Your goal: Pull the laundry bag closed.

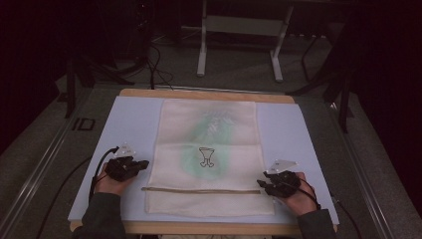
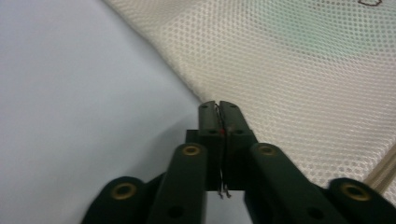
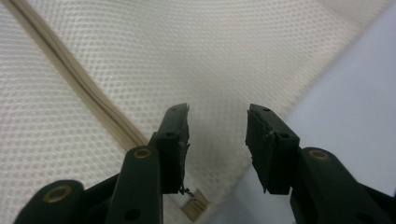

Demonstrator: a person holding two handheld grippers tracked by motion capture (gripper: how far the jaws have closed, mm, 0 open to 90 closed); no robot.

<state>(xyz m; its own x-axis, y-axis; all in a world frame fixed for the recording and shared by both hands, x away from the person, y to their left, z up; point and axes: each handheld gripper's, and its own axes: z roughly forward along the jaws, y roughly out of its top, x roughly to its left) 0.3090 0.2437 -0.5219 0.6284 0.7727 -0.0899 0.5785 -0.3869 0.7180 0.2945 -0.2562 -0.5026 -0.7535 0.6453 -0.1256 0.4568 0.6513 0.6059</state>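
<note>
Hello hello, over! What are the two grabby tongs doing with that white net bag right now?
Left tongs shut, empty, tips at the mesh bag left edge. Right tongs open over its right edge, near the zipper end. Bag flat on the blue mat; nothing in the way.

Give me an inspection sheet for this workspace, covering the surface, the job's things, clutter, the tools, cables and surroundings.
Surface: pale blue mat on a wooden board, on a grey table.
Job's things: cream mesh bag lying flat on the mat, a zipper running across near its close edge; a green shape shows through it and a small black drawing sits on it.
Clutter: nothing seen.
Tools: left tool shut, tips at the bag's left edge, nothing visibly held; right tool open, jaws above the bag's right edge by the zipper end.
Cables: a black cable trails from the left tool; more lie on the floor behind.
Surroundings: dark room, white stand legs beyond the table.
</note>
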